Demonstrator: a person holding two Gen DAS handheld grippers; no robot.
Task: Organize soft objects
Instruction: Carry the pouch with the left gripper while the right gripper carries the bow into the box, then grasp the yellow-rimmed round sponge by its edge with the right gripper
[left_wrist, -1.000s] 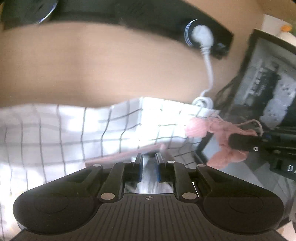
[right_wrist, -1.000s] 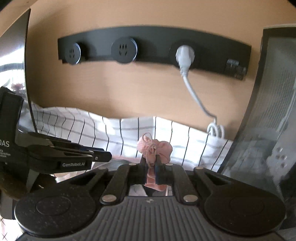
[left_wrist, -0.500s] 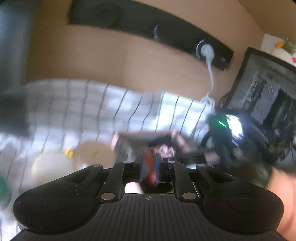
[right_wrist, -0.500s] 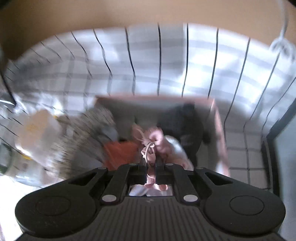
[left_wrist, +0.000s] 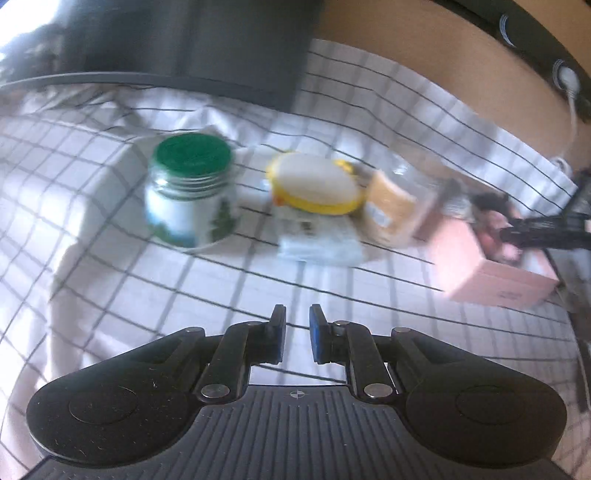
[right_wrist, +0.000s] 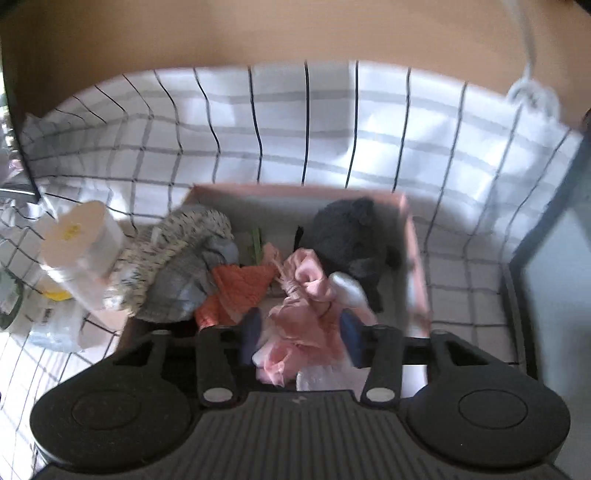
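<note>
A pink box (right_wrist: 415, 258) holds several soft things: a speckled cloth (right_wrist: 173, 243), a grey one (right_wrist: 184, 280), an orange knit (right_wrist: 240, 284), a black plush (right_wrist: 351, 236). My right gripper (right_wrist: 301, 328) is open over the box, and a pink fabric piece (right_wrist: 303, 317) lies loose between its spread fingers. The box also shows in the left wrist view (left_wrist: 491, 269) at the right. My left gripper (left_wrist: 296, 328) is empty, its fingers a narrow gap apart, above the checked cloth (left_wrist: 110, 258).
A green-lidded jar (left_wrist: 190, 192), a yellow-rimmed tub (left_wrist: 314, 184) on a packet and an amber jar (left_wrist: 391, 210) stand left of the box. A dark block (left_wrist: 207, 44) is behind them. A white roll (right_wrist: 81, 251) stands by the box. A monitor edge (right_wrist: 546, 258) is at right.
My right gripper has opened and let go of the pink fabric over the box. My left gripper has swung left, away from the box, toward the jars.
</note>
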